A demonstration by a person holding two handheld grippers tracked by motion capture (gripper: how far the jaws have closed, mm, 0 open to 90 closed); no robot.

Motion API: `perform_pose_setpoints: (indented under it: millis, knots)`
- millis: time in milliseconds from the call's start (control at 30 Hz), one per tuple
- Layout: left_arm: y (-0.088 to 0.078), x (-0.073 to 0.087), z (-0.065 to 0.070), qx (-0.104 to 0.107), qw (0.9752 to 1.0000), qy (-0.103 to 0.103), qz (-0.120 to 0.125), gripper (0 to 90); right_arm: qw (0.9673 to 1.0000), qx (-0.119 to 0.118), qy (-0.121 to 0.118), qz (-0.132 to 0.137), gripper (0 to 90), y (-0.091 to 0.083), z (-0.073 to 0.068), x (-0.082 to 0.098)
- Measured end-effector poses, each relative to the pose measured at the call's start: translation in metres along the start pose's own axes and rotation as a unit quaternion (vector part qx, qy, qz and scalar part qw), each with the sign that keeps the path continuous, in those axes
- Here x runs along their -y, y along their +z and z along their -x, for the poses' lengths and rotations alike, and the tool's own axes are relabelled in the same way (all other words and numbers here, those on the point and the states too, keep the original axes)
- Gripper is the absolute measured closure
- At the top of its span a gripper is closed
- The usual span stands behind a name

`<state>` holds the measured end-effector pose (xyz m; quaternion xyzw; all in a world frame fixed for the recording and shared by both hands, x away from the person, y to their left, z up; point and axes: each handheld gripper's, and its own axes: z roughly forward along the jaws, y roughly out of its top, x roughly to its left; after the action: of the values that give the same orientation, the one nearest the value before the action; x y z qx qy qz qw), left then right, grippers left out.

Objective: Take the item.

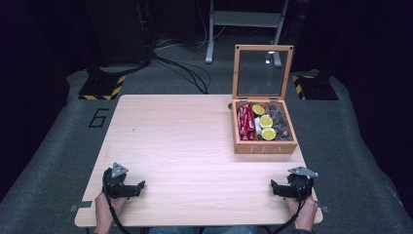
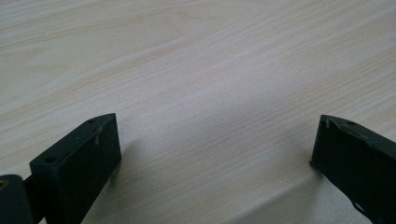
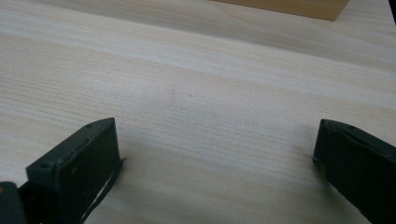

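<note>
A wooden tea box [image 1: 264, 127] marked TEA stands at the table's right, its glass lid [image 1: 262, 72] raised upright. Inside lie red packets [image 1: 245, 122], yellow round items [image 1: 266, 122] and dark grey items [image 1: 278, 119] in separate compartments. My left gripper [image 1: 130, 187] rests near the table's front left corner, held by a hand, and is open [image 2: 217, 142] over bare wood. Near the front right corner my right gripper [image 1: 278, 189] is open too [image 3: 217, 142], with nothing between its jaws. The box's lower edge [image 3: 285, 7] shows at the top of the right gripper view.
The light wooden table [image 1: 190, 146] stands on grey carpet. Black stands with yellow-striped bases [image 1: 100, 87] and cables [image 1: 185, 68] lie on the floor behind it. A grey metal frame [image 1: 243, 29] stands further back. A small dark item [image 1: 230, 105] sits just left of the box.
</note>
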<state>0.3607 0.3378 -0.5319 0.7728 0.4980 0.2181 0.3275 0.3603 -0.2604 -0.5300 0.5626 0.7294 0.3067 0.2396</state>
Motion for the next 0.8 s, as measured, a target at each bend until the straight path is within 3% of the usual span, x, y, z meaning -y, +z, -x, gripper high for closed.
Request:
perform_pose_setpoints:
  millis: [767,800]
  knots:
    - [-0.0002,-0.0007,-0.0005,0.004,0.9999,0.008,-0.006,0.3,1.0000,0.001,0.006,-0.008,0.0,0.0003,0.0002,-0.0025]
    - [-0.0005,-0.0008,-0.0007,0.005,0.9999,0.008,-0.008,0.3,0.9999,-0.001,0.014,-0.008,0.0,-0.0019,0.0004,-0.0036]
